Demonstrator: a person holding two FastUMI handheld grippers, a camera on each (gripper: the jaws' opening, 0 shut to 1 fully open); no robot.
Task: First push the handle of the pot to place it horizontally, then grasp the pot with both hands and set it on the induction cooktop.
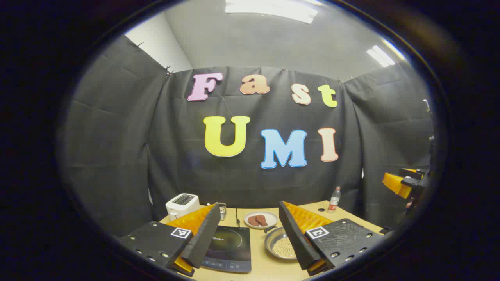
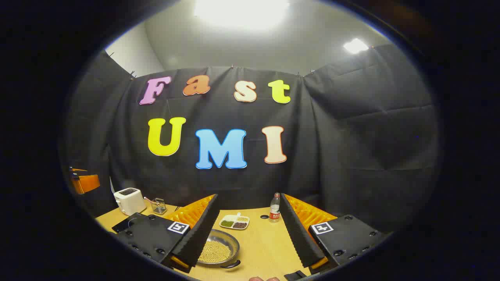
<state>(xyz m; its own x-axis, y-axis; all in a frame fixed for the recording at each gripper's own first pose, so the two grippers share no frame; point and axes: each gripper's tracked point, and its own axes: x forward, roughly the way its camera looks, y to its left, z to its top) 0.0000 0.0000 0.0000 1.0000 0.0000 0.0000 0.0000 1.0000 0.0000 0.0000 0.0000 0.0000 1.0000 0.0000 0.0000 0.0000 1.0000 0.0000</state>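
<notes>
- The left gripper (image 1: pixel 250 234) hangs above the wooden table (image 1: pixel 259 269) with its fingers spread wide, holding nothing.
- Between those fingers lie the black induction cooktop (image 1: pixel 230 249) and, just to its right, the metal pot (image 1: pixel 279 244) holding small yellowish grains.
- The right gripper (image 2: pixel 250 230) is also wide open and empty; the pot (image 2: pixel 218 249) sits low by its left finger, a dark handle (image 2: pixel 230 264) at the near rim.
- Farther back stand a white toaster (image 2: pixel 129 201), a plastic bottle (image 2: pixel 274 212) and a divided dish (image 2: pixel 234 222).

Wooden table (image 2: pixel 269 244) carries pot (image 2: pixel 218 248); cooktop (image 1: pixel 230 249); toaster (image 2: pixel 129 201); bottle (image 2: pixel 274 212); plate (image 1: pixel 261 219).
</notes>
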